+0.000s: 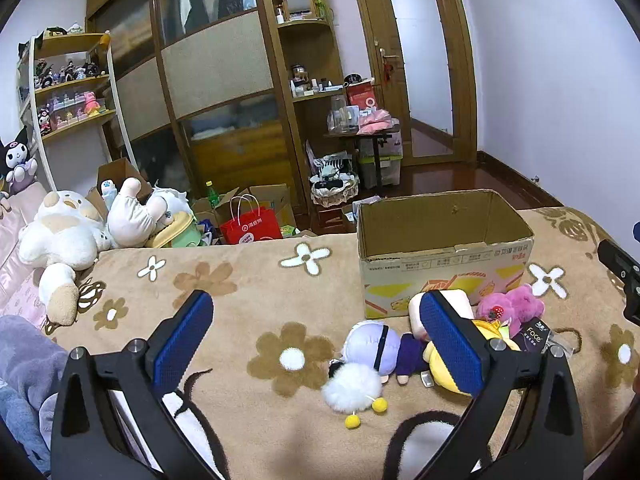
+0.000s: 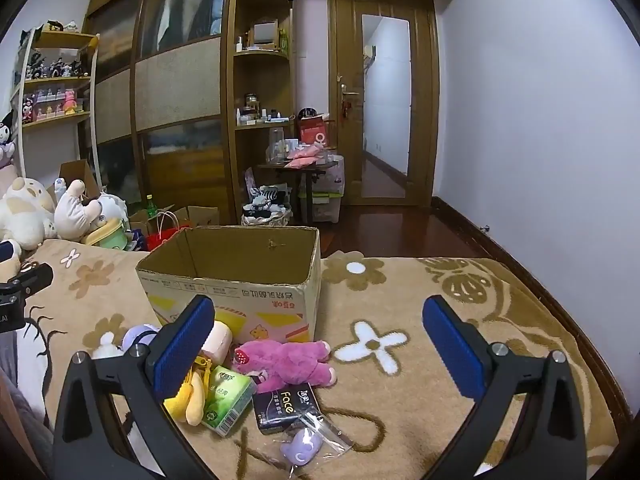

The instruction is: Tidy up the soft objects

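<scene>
Right wrist view: the right hand-held gripper (image 2: 320, 344) hangs over the bed blanket (image 2: 420, 400) with jaws wide apart, holding nothing.
Left hand-held gripper (image 1: 316, 340): jaws also spread, empty, hovering above the toys.
Soft things: pink plush bear (image 2: 288, 362), yellow plush (image 2: 188, 400), pale-haired doll (image 1: 372, 346) and white pom-pom (image 1: 352, 388) lie heaped on the blanket just in front of the cardboard box (image 2: 240, 276).
Box: open-topped; inside not visible.
Key relation: the bear lies below and slightly left of the right gripper's centre, its long axis running left-right, so the right hand seems nearer to it.
</scene>
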Tool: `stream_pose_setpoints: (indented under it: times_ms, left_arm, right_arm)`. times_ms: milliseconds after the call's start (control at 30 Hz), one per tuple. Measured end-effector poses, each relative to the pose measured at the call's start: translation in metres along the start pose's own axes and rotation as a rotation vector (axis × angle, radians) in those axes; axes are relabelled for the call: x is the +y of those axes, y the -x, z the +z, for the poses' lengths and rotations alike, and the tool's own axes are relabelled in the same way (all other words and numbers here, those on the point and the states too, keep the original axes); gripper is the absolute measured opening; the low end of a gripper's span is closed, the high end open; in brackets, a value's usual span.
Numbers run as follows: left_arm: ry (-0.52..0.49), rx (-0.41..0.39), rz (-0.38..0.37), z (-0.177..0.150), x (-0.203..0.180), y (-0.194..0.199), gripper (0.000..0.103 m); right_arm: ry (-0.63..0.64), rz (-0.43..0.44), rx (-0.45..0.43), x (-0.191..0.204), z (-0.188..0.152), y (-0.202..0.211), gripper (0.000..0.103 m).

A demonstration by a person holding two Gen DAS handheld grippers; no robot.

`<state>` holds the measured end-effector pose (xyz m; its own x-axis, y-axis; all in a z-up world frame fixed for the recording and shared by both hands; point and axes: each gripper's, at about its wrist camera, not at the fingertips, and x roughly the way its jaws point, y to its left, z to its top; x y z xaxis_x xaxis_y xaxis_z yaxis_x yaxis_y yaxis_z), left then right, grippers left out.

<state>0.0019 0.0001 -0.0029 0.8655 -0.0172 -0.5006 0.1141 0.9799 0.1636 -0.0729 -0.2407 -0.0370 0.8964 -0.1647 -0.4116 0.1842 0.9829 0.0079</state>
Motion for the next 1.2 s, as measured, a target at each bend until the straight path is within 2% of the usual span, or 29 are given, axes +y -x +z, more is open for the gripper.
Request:
stream_pose_setpoints:
  times_ms: [1200]
  left_arm:
    - [-0.009,0.005,0.001,-0.0031,-0.0015,-0.0019,0.102]
  right_arm:
    - [-0.009,-0.003,0.013,-0.0012,-0.0046,-0.0032,0.103]
